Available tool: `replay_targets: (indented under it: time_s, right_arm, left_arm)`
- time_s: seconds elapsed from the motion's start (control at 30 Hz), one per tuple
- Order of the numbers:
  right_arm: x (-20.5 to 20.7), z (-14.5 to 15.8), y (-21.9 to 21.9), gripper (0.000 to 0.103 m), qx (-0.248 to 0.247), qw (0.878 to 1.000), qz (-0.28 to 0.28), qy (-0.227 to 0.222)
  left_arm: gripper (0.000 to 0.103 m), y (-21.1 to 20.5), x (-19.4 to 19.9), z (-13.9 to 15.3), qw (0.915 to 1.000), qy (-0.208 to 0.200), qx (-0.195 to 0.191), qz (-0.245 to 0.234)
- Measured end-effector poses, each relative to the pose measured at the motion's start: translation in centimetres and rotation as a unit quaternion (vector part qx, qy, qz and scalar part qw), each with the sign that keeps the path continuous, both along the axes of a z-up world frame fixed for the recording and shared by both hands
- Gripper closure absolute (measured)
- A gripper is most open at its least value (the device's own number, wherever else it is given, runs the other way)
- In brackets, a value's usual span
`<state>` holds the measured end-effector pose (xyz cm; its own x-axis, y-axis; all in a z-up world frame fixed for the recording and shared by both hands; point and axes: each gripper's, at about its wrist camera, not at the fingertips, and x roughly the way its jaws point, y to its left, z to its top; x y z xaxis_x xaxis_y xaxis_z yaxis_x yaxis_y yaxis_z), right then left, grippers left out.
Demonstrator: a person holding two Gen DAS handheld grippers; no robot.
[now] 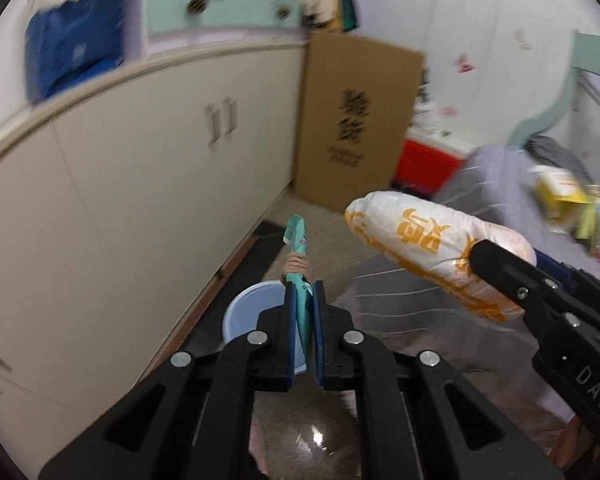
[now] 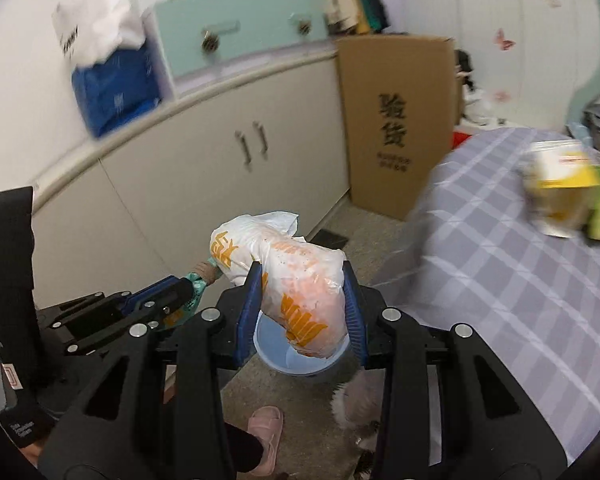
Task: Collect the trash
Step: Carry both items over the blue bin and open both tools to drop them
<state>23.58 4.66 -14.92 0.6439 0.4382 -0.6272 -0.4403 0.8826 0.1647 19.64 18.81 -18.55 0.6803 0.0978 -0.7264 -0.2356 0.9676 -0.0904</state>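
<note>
Two pieces of trash are in hand, and I read the scene from the left across. Farthest left runs a cream cabinet [image 1: 148,184], with a tall cardboard box [image 1: 356,120] leaning at its far end. Below them, on the floor beside the cabinet base, sits the pale blue bin [image 1: 248,312], its mouth facing up. My left gripper [image 1: 305,320] has its fingers nearly together, pinching a thin teal wrapper [image 1: 298,276] that sticks out past the tips, directly over the bin's near rim in the left wrist view. To its right, my right gripper [image 2: 304,312] holds its fingers at a middling spread, clamped on a stuffed white plastic bag with orange print [image 2: 300,280]; in the right wrist view the bag's lower end hangs over the bin's opening. Farthest right is the bed with the checked cover [image 2: 520,280], with more litter blurred on it. To drop well, I judge I should centre each load over the bin, lower the bulky bag until it clears the rim, let it go first, then release the light wrapper low so it cannot flutter aside.
</note>
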Motion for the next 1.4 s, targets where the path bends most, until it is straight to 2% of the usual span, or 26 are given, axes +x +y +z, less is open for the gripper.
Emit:
replay_targets:
  time_s: [0.23, 0.27, 0.37, 0.5, 0.7, 0.9, 1.07, 1.1, 1.17, 1.2, 1.3, 1.4]
  right_arm:
    - [5.2, -6.7, 6.7, 0.064, -0.042, 0.998, 0.016, 0.042]
    - [6.2, -7.9, 7.6, 0.061, -0.047, 0.998, 0.017, 0.044]
    - [8.3, -10.4, 9.3, 0.042, -0.052, 0.997, 0.023, 0.057]
    - [10.9, -13.2, 10.5, 0.039, -0.059, 0.995, 0.016, 0.082]
    - [11.8, -14.1, 9.5, 0.031, -0.061, 0.995, -0.018, 0.08]
    - [11.5, -13.4, 7.8, 0.026, -0.075, 0.994, -0.064, 0.039]
    - [11.2, -12.5, 6.8, 0.024, -0.072, 0.994, -0.08, 0.02]
    - [11.2, -12.4, 6.7, 0.024, -0.069, 0.994, -0.082, 0.02]
    - [11.0, -12.2, 6.4, 0.024, -0.068, 0.994, -0.083, 0.022]
    - [10.9, -11.9, 6.3, 0.023, -0.065, 0.994, -0.082, 0.023]
    - [10.6, -11.2, 6.1, 0.023, -0.058, 0.995, -0.079, 0.028]
    - [9.8, -10.2, 6.0, 0.023, -0.049, 0.996, -0.071, 0.031]
  left_arm:
    - [0.096, 5.4, 3.9, -5.9, 0.9978, 0.055, -0.004, 0.037]
    - [0.096, 6.0, 4.6, -6.7, 0.9973, 0.062, -0.004, 0.04]
    - [0.096, 7.2, 6.3, -8.3, 0.9961, 0.075, 0.002, 0.045]
    - [0.096, 7.8, 7.7, -10.0, 0.9953, 0.087, 0.003, 0.041]
    - [0.096, 7.4, 10.1, -12.3, 0.9942, 0.105, 0.002, 0.027]
    - [0.095, 6.7, 12.5, -13.9, 0.9929, 0.119, -0.009, 0.004]
    - [0.093, 6.6, 13.8, -13.5, 0.9947, 0.101, -0.02, 0.002]
    - [0.091, 6.7, 13.9, -13.3, 0.9954, 0.093, -0.022, 0.002]
    - [0.063, 6.9, 14.0, -12.8, 0.9964, 0.082, -0.016, 0.01]
    - [0.043, 7.0, 14.0, -12.6, 0.9967, 0.08, -0.011, 0.014]
    - [0.04, 7.4, 13.0, -11.8, 0.9967, 0.077, 0.0, 0.025]
    - [0.04, 7.8, 11.7, -10.8, 0.9965, 0.075, -0.007, 0.036]
